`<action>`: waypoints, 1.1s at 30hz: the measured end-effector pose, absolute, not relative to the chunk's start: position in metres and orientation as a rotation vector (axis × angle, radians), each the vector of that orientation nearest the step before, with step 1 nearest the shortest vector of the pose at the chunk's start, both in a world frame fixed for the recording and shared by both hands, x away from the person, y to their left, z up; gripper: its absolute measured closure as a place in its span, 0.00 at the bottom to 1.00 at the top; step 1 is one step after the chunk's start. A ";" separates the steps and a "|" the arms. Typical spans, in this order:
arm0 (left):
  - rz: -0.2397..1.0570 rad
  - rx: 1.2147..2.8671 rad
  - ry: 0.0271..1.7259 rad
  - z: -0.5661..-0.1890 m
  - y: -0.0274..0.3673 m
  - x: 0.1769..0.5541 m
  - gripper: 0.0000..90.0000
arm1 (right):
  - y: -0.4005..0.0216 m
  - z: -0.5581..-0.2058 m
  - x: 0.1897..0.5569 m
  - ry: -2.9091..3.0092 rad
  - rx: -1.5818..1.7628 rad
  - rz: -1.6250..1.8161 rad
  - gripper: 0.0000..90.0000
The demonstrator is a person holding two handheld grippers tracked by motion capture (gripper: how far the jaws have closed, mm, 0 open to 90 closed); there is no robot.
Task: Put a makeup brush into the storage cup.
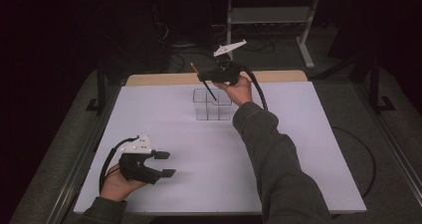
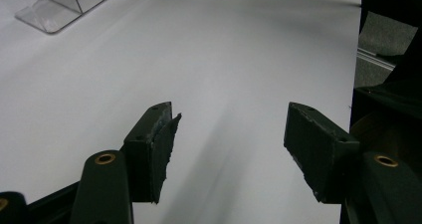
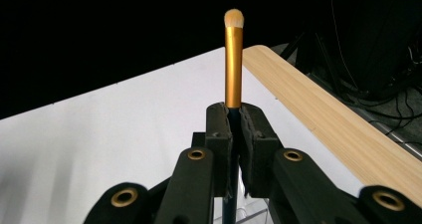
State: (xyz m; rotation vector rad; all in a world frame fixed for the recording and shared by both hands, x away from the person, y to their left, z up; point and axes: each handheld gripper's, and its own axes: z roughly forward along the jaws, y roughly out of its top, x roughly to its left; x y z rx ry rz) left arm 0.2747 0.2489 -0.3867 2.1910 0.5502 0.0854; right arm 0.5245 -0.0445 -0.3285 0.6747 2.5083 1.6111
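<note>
A small brush (image 3: 233,59) with a gold ferrule, pale bristles and a dark handle is clamped between the pads of my right gripper (image 3: 234,117). In the high view the right gripper (image 1: 205,76) hovers at the far side of the table, holding the brush (image 1: 204,82) tilted, its dark end dipping into a clear plastic organizer (image 1: 213,104) with several compartments. My left gripper (image 1: 166,164) rests near the front left of the white table, jaws open with nothing between them. In the left gripper view the gripper (image 2: 229,134) looks over bare white surface, with a corner of the organizer (image 2: 59,5) at top left.
The white tabletop (image 1: 298,149) has a wooden strip (image 1: 278,76) along its far edge. Cables trail from both grippers. Dark floor, a metal stand (image 1: 268,20) and wiring lie beyond the table.
</note>
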 end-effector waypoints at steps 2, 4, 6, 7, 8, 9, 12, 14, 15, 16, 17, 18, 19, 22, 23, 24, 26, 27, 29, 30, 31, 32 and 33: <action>0.086 2.192 0.550 -0.387 0.249 0.275 0.40 | -0.045 -0.331 0.525 2.503 0.685 1.617 0.92; 0.089 2.190 0.549 -0.387 0.249 0.275 0.39 | -0.046 -0.333 0.525 2.504 0.693 1.617 0.92; 0.090 2.189 0.544 -0.387 0.249 0.275 0.39 | -0.047 -0.335 0.525 2.505 0.696 1.616 0.92; 0.084 2.189 0.548 -0.387 0.249 0.275 0.39 | -0.047 -0.336 0.525 2.504 0.697 1.618 0.92; 0.084 2.192 0.546 -0.388 0.249 0.275 0.39 | -0.047 -0.337 0.525 2.505 0.701 1.617 0.92; 0.084 2.192 0.546 -0.388 0.249 0.275 0.39 | -0.047 -0.337 0.525 2.503 0.701 1.620 0.92; 0.084 2.192 0.546 -0.388 0.249 0.275 0.39 | -0.047 -0.339 0.524 2.501 0.703 1.627 0.92; 0.088 2.191 0.542 -0.388 0.250 0.276 0.39 | -0.047 -0.340 0.524 2.502 0.703 1.626 0.92; 0.087 2.188 0.547 -0.388 0.250 0.275 0.39 | -0.047 -0.340 0.524 2.504 0.704 1.622 0.92; 0.089 2.189 0.545 -0.388 0.250 0.276 0.39 | -0.047 -0.340 0.523 2.505 0.702 1.620 0.91; 0.088 2.186 0.547 -0.388 0.250 0.275 0.39 | -0.046 -0.340 0.523 2.506 0.698 1.619 0.92; 0.088 2.186 0.547 -0.388 0.250 0.275 0.39 | -0.046 -0.340 0.523 2.507 0.701 1.618 0.91; 0.088 2.188 0.546 -0.387 0.251 0.275 0.39 | -0.047 -0.341 0.523 2.500 0.698 1.622 0.91; 0.087 2.188 0.546 -0.388 0.250 0.275 0.39 | -0.048 -0.343 0.522 2.497 0.705 1.624 0.91; 0.086 2.186 0.546 -0.388 0.250 0.275 0.39 | -0.048 -0.344 0.522 2.498 0.703 1.617 0.91; 0.087 2.187 0.546 -0.388 0.250 0.275 0.39 | -0.049 -0.344 0.522 2.501 0.706 1.617 0.91; 0.087 2.188 0.544 -0.388 0.251 0.276 0.39 | -0.050 -0.346 0.521 2.498 0.716 1.619 0.91; 0.084 2.187 0.545 -0.388 0.251 0.276 0.39 | -0.051 -0.347 0.521 2.497 0.724 1.621 0.91; 0.084 2.187 0.546 -0.388 0.250 0.276 0.39 | -0.052 -0.348 0.521 2.497 0.723 1.619 0.91; 0.083 2.186 0.547 -0.388 0.250 0.276 0.39 | -0.053 -0.348 0.520 2.499 0.727 1.619 0.91; 0.083 2.186 0.548 -0.388 0.250 0.276 0.39 | -0.053 -0.348 0.520 2.504 0.730 1.616 0.91; 0.084 2.186 0.546 -0.388 0.250 0.276 0.39 | -0.054 -0.349 0.520 2.503 0.726 1.617 0.91; 0.083 2.187 0.547 -0.388 0.251 0.276 0.39 | -0.054 -0.349 0.519 2.505 0.734 1.618 0.91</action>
